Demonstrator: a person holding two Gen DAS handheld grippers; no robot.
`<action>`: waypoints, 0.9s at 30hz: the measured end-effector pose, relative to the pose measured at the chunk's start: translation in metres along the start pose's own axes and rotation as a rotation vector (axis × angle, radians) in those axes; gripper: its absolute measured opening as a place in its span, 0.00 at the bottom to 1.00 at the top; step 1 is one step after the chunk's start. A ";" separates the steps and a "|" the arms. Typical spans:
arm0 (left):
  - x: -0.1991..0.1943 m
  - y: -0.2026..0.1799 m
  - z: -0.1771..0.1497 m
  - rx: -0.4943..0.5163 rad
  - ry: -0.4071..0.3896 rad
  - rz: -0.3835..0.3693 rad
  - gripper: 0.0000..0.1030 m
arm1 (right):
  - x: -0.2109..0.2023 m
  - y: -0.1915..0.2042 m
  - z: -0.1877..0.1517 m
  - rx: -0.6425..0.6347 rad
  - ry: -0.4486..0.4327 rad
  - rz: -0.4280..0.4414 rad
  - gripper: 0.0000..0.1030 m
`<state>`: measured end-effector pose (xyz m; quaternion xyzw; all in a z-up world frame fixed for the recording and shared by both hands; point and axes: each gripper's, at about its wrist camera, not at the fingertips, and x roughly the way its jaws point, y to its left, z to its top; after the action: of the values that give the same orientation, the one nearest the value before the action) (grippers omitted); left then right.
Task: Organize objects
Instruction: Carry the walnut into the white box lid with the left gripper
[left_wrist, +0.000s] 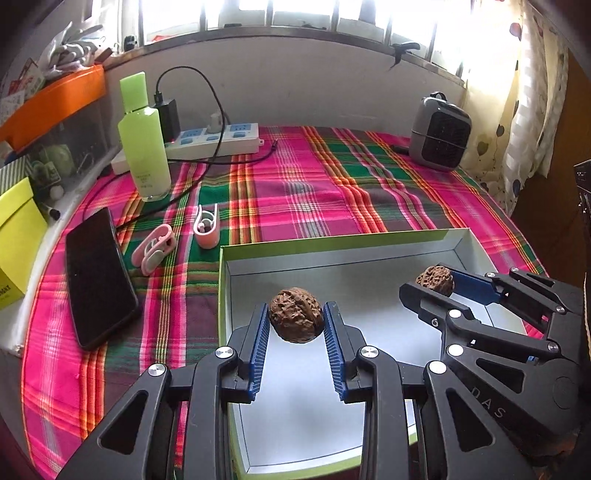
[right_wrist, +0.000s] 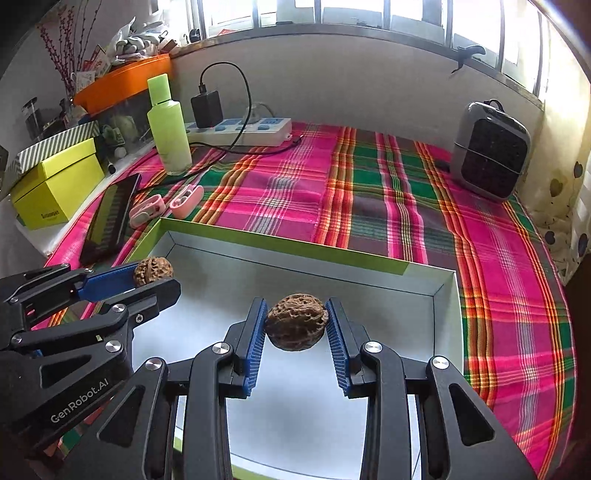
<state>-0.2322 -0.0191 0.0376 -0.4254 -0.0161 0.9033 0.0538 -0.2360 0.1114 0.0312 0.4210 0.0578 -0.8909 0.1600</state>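
- I've got the shallow open box (left_wrist: 458, 242) right under me, green outside walls, white inside; nothing is lying on the white floor that I can see.
- My left tool (left_wrist: 295, 315) is clamped on a walnut (left_wrist: 295, 314), blue ribbed pads pressed to both its sides, nut held above the box floor, near the box's left wall.
- My right tool (right_wrist: 296, 317) is gripping a second walnut (right_wrist: 296, 320) the same way, also held over the white interior.
- From the left wrist camera I see the right tool coming in from the right with its nut pinched at the tip, nearer the far wall.
- Both tools tilt steeply downward into the box, side by side, not touching.
- The box sits on a pink and green plaid cloth (left_wrist: 314, 184) covering the worktop.
- Off to the left, outside the box: a black phone (left_wrist: 98, 277), two pink clips (left_wrist: 155, 249) just beside it, and an upright green bottle (left_wrist: 144, 136).
- Further back, a white power strip (left_wrist: 214, 138) with a black charger plugged in; a grey heater (left_wrist: 439, 133) stands at the far right.
- An orange tray (right_wrist: 123, 83) piled with odds and ends sits on the left, and a yellow-green lidded carton (right_wrist: 55, 182) lower down beside the cloth.
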 end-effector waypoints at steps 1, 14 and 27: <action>0.003 0.000 0.001 -0.004 0.006 0.003 0.27 | 0.002 0.000 0.001 -0.002 0.005 -0.003 0.33; 0.025 -0.001 0.011 0.004 0.035 0.004 0.27 | 0.022 -0.008 0.013 0.008 0.045 -0.018 0.33; 0.034 -0.001 0.013 0.006 0.051 0.007 0.27 | 0.031 -0.012 0.014 0.009 0.069 -0.038 0.33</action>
<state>-0.2638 -0.0139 0.0202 -0.4483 -0.0102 0.8923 0.0522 -0.2687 0.1116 0.0161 0.4509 0.0674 -0.8791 0.1390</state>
